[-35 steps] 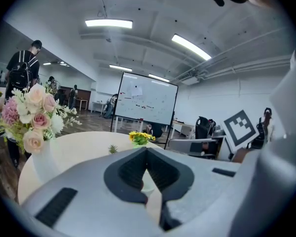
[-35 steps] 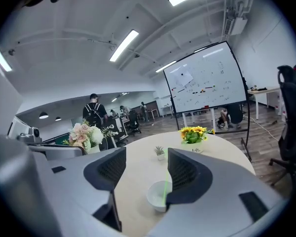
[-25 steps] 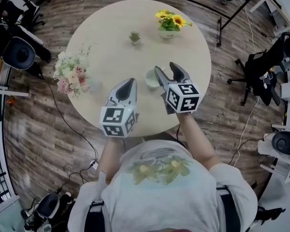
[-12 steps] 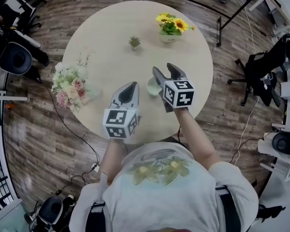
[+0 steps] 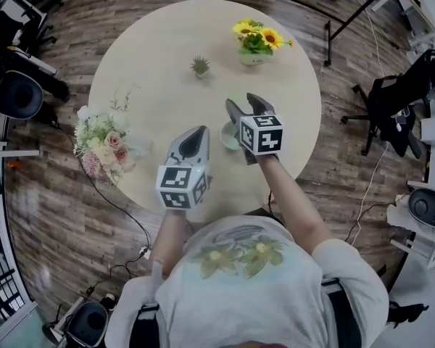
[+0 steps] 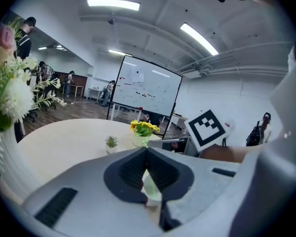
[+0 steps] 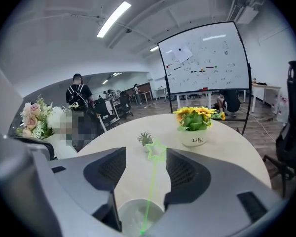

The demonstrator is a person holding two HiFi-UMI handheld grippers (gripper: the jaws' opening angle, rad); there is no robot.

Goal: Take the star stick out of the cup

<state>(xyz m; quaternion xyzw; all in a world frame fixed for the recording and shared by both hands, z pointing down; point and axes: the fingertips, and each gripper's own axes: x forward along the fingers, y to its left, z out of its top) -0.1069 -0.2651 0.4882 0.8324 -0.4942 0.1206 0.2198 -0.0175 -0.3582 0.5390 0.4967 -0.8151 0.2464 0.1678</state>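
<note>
Round beige table (image 5: pixel 167 56) upper middle of head view, wood-plank floor (image 5: pixel 51 216) all round. Sunflower pot (image 5: pixel 255 46) upper right on tabletop, tiny succulent (image 5: pixel 200 67) just left of it, pastel bouquet (image 5: pixel 101 140) at left rim. Black office chair (image 5: pixel 399 107) far right. Whiteboard (image 7: pixel 207 58) upper right, right gripper view.

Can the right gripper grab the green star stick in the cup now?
Probably yes. The right gripper has its jaws apart, and the star stick rises out of the cup right between them, with nothing blocking it.
</note>
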